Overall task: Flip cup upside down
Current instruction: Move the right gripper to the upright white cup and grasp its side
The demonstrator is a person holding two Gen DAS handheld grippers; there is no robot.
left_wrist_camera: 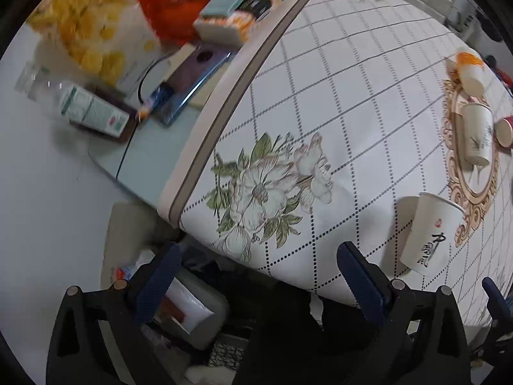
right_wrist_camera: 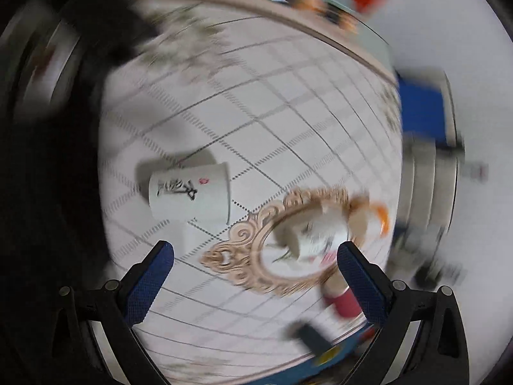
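— Two sets of jaws, both mine, and both spread wide with nothing between them. The left gripper [left_wrist_camera: 256, 276] hangs past the desk's near corner; the right gripper [right_wrist_camera: 256, 272] hovers above the desk top.

— Where is the cup?

— The white paper cup with black calligraphy [left_wrist_camera: 429, 232] stands on the checked tablecloth [left_wrist_camera: 336, 96], wide rim down and narrow base up, just beside my left set's right-hand finger but not touching it. In the right wrist view the same cup [right_wrist_camera: 190, 192] sits up and to the left of my fingers, apart from them, with a small red seal mark by the lettering.

— What else is on the cloth?

— A printed flower [left_wrist_camera: 272, 192] near the corner and a gold ornamental frame [left_wrist_camera: 471, 166] printed further in. On that frame stands a white cup with a leaf sprig [left_wrist_camera: 477, 134]; beside it is a red cup [left_wrist_camera: 505, 131], and further off an orange-and-white cup [left_wrist_camera: 471, 70]. The right view blurs these too much for detail.

— And beyond the cloth?

— A plastic bottle with a green label [left_wrist_camera: 89, 109], a phone [left_wrist_camera: 192, 80], a teal box [left_wrist_camera: 231, 0], and red and yellow bags, all blurred.
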